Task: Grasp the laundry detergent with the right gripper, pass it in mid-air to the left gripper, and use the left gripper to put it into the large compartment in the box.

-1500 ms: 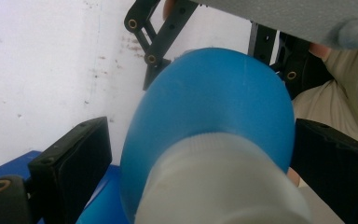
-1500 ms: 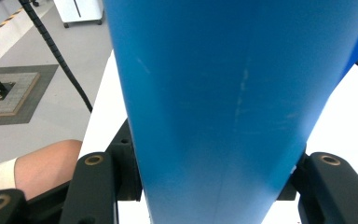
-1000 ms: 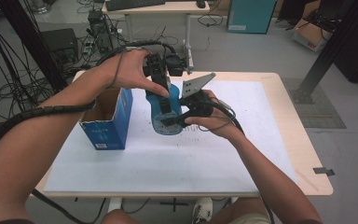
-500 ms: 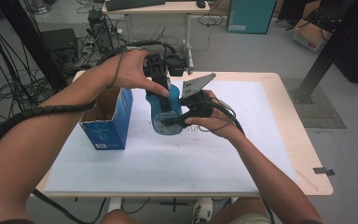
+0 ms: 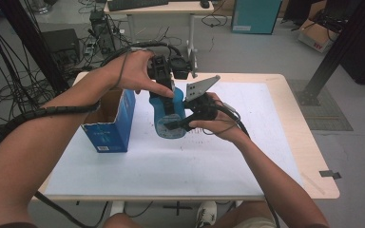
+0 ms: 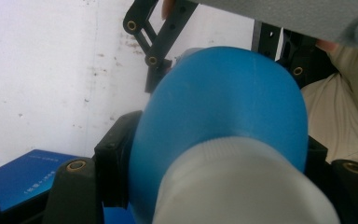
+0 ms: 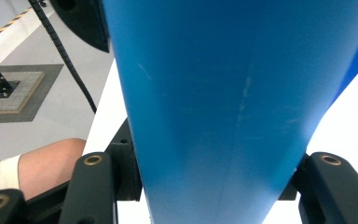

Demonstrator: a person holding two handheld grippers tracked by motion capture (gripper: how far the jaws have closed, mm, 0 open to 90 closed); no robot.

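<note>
A blue bottle point(image 5: 167, 121) with a white cap point(image 6: 242, 186) stands on the white-covered table point(image 5: 218, 161), held by both grippers. My left gripper point(image 5: 167, 102) comes down from above and is shut on the bottle's point(image 6: 223, 102) shoulder, just under the cap; my own jaws point(image 6: 219, 163) press it from both sides. My right gripper point(image 5: 173, 124) reaches in from the right, level with the table, and is shut on the bottle's body point(image 7: 223, 93). The blue wall sits tight between the right gripper's jaws point(image 7: 209, 168).
An open blue cardboard box point(image 5: 110, 121) stands on the table just left of the bottle. The person's knee point(image 7: 46, 163) shows below the near table edge. Beyond the far edge are cables, a desk point(image 5: 161, 7) and a teal cabinet point(image 5: 254, 14).
</note>
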